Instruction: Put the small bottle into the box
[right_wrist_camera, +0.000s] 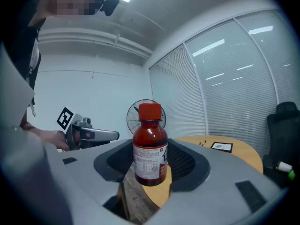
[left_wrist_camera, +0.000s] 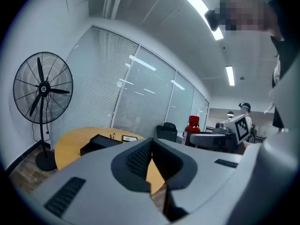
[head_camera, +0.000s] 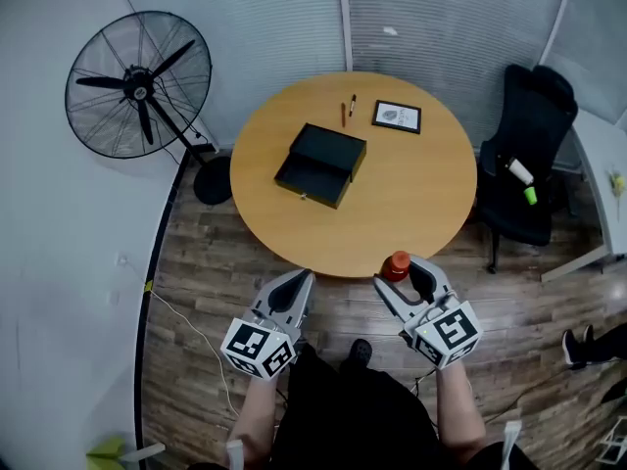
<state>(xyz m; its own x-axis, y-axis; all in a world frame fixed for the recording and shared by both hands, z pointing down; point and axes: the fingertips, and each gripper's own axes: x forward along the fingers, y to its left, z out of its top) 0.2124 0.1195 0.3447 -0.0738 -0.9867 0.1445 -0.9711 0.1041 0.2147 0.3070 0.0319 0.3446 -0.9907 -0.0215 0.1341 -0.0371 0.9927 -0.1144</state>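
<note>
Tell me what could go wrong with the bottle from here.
The small bottle stands right at the table edge between the open jaws of the right gripper; a nudge while closing could knock it to the floor. The black box lies across the table, so a loose grip may drop it on the way.

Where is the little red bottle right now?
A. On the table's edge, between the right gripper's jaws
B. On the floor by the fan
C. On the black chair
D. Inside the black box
A: the small bottle stands upright on the near edge of the round table, between the open jaws of the right gripper, well apart from the black box.
</note>
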